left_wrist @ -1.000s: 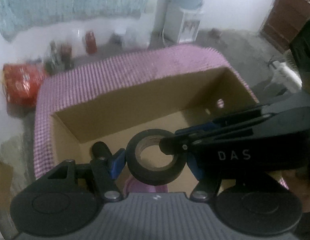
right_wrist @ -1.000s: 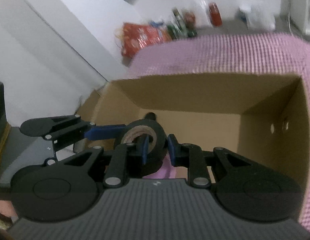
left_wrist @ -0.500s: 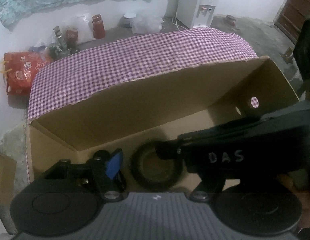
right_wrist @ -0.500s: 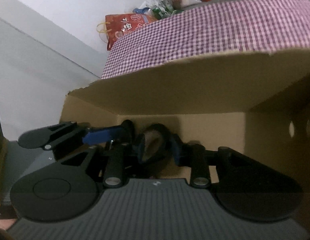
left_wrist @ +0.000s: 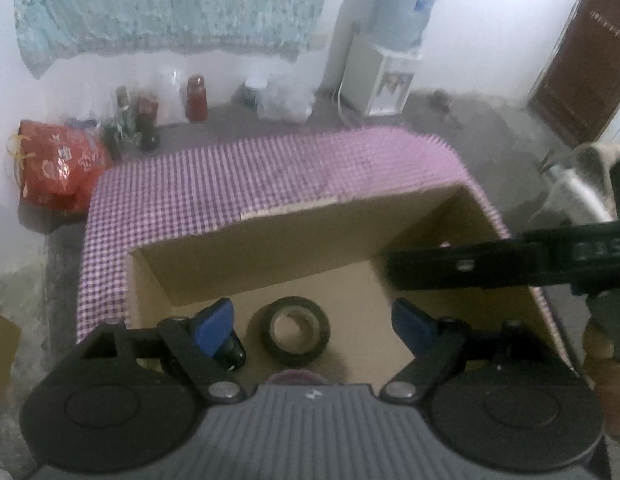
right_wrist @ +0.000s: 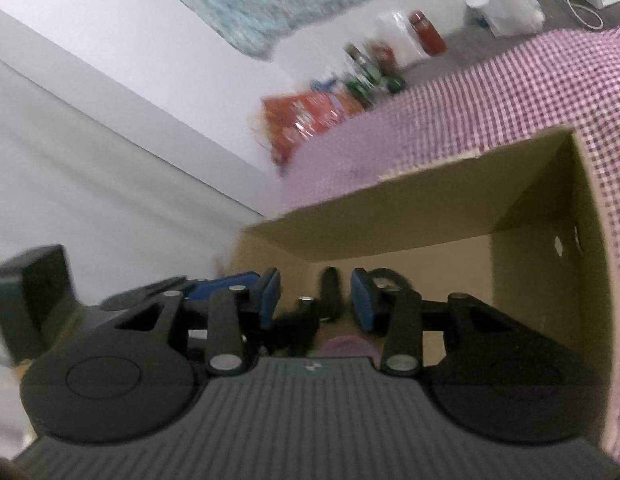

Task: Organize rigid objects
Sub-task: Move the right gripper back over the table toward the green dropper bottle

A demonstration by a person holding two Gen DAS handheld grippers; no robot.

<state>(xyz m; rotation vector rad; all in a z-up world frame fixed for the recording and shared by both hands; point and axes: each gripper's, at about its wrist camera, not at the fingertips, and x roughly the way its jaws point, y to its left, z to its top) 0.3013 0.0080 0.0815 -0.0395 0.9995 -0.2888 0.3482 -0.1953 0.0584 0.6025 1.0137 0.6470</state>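
The black tape roll (left_wrist: 289, 329) lies flat on the floor of the cardboard box (left_wrist: 294, 240), hole up, nothing touching it. The left gripper (left_wrist: 312, 322) hangs over it w/ its blue pads spread wide on either side, empty. The right gripper (right_wrist: 313, 295) is also parted and holds nothing; in the left wrist view its arm crosses in from the right above the box's far corner. Its own view is pretty blurry, but a dark upright thing (right_wrist: 329, 288) shows between the pads, prob the item standing beside the roll in the box, can't tell what it is tbh. Something pink (left_wrist: 296, 377) peeks out just under the left gripper body, also unclear.

So the step looks like the drop-off: tape is in the box, both tools are free. Next move prob calls for pulling both grippers up and out w/o clipping the box wall, then going for another loose rigid item. None shows on the checkered cloth (left_wrist: 238, 184) from here tho.
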